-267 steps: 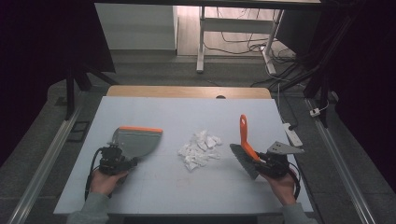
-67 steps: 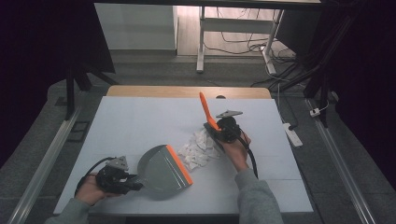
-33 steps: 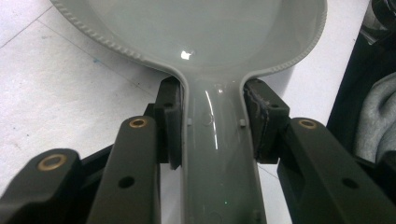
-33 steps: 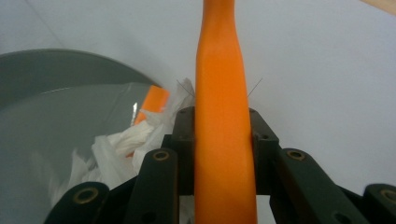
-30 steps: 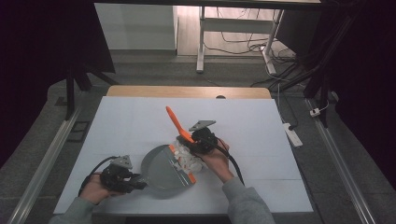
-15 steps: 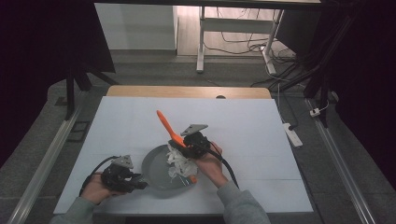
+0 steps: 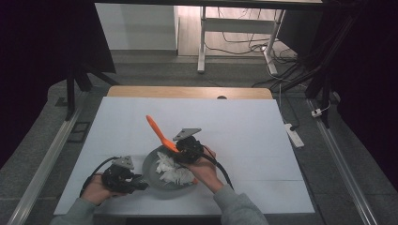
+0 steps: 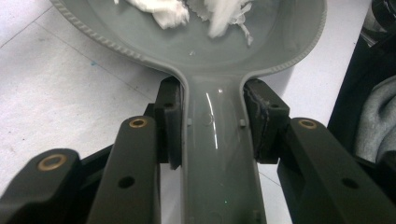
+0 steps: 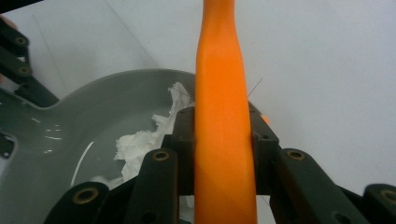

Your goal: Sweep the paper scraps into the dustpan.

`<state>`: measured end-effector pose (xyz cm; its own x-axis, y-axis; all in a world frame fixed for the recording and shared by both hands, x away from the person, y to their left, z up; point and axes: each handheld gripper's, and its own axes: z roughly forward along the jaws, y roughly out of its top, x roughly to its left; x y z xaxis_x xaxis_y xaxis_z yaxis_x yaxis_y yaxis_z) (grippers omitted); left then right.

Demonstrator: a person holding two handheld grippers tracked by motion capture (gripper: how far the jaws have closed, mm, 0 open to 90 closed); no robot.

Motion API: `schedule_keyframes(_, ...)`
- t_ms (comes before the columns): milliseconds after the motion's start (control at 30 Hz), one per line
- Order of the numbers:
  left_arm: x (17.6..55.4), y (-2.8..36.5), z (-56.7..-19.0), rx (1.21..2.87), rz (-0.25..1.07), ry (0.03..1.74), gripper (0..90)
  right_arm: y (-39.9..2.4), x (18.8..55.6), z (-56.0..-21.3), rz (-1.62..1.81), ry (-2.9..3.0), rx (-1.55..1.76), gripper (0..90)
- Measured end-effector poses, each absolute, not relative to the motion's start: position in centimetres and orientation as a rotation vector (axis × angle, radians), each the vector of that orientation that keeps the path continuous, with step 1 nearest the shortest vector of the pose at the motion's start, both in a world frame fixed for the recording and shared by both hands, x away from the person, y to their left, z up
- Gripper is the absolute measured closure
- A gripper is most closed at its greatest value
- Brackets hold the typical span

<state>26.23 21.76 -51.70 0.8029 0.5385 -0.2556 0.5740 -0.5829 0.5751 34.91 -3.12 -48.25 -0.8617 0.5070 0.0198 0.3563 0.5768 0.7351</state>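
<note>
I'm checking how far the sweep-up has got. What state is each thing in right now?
dustpan: flat on the table, its handle clamped in the left gripper.
paper scraps: piled inside the dustpan's bowl.
brush: orange handle tilted up, clamped in the right gripper, its head down at the scraps.
left gripper: shut on the dustpan.
right gripper: shut on the brush.
table: white top, no scraps seen outside the dustpan.

No legible text, label, brand, number or sign is found on any surface in the high view, the left gripper view or the right gripper view.
</note>
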Motion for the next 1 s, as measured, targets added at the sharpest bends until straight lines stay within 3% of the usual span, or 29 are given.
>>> schedule_keyframes(200, 26.2, 21.8, -51.7, 2.322, -0.07, 0.817, 61.4, -3.8, 35.1, -47.1, 1.205, 2.564, 0.735, 70.3)
schedule_keyframes(567, 26.2, 21.8, -51.7, 2.325, -0.069, 0.815, 61.4, -8.8, 36.7, -44.9, 1.259, 2.409, 0.887, 70.2)
schedule_keyframes(1000, 25.9, 21.8, -51.6, 2.327, -0.067, 0.819, 61.4, -15.3, 34.5, -46.5, 1.135, 2.34, 1.12, 70.2)
